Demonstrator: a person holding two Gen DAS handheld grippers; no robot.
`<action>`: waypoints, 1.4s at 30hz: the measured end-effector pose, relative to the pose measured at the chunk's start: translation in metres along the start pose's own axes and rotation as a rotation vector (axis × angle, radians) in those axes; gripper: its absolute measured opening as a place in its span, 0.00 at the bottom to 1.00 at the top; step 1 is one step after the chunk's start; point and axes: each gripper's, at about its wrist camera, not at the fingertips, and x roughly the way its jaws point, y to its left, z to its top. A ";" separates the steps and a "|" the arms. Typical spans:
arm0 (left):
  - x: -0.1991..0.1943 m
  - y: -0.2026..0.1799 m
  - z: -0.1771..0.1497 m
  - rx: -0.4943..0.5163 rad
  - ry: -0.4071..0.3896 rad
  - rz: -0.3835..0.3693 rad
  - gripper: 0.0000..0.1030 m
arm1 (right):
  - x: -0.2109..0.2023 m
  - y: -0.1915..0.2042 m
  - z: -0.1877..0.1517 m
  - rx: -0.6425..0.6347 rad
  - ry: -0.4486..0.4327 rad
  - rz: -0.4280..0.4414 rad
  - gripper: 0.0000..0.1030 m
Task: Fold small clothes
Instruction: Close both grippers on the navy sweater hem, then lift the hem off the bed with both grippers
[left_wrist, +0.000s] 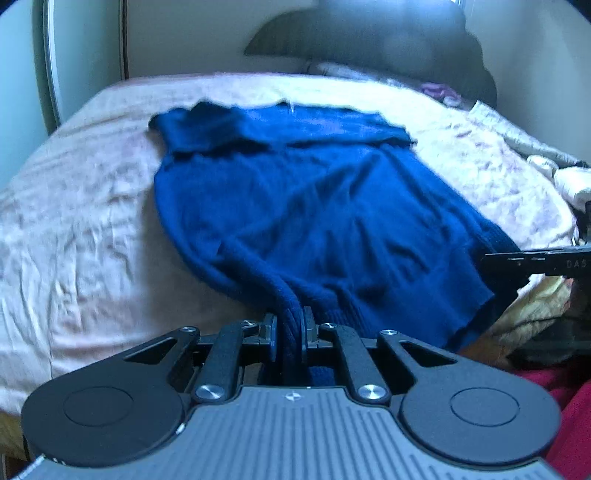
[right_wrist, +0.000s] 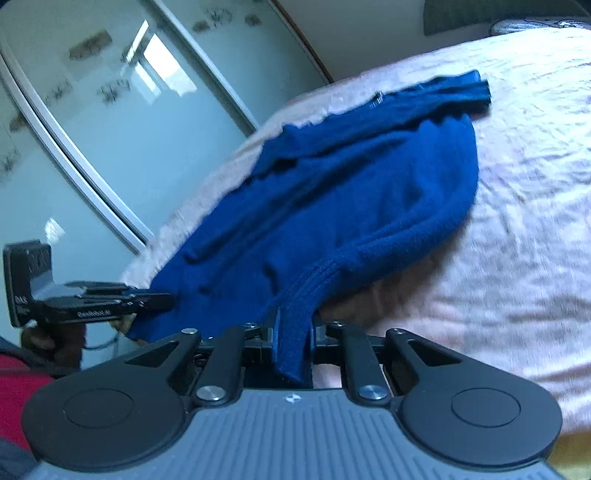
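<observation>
Gripping ribbed hem: left claw (left_wrist: 290, 334), right claw (right_wrist: 293, 338) | blue sweater (left_wrist: 295, 206) (rumpled) | pink bedsheet (left_wrist: 81, 206)

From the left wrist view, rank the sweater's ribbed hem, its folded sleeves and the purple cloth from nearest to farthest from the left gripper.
1. Ribbed hem: pinched in the left gripper.
2. Folded sleeves: across the sweater's far end, mid-bed.
3. Purple cloth: far right, by the headboard.

Blue sweater (right_wrist: 351, 192) hem between right gripper (right_wrist: 293, 332) fingers (right_wrist: 274, 334)

The left claw (right_wrist: 155, 301) body reads "GenRobot.ai" and "DAS"; the right claw (left_wrist: 491, 264) shows "DAS".
</observation>
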 end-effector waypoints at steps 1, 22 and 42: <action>-0.002 0.000 0.003 -0.001 -0.015 0.003 0.11 | -0.002 0.001 0.003 0.003 -0.019 0.010 0.13; 0.031 -0.004 0.057 -0.064 -0.092 0.116 0.11 | 0.014 0.004 0.053 -0.049 -0.200 -0.107 0.13; 0.056 0.004 0.084 -0.077 -0.072 0.171 0.11 | 0.029 0.012 0.078 -0.159 -0.309 -0.256 0.13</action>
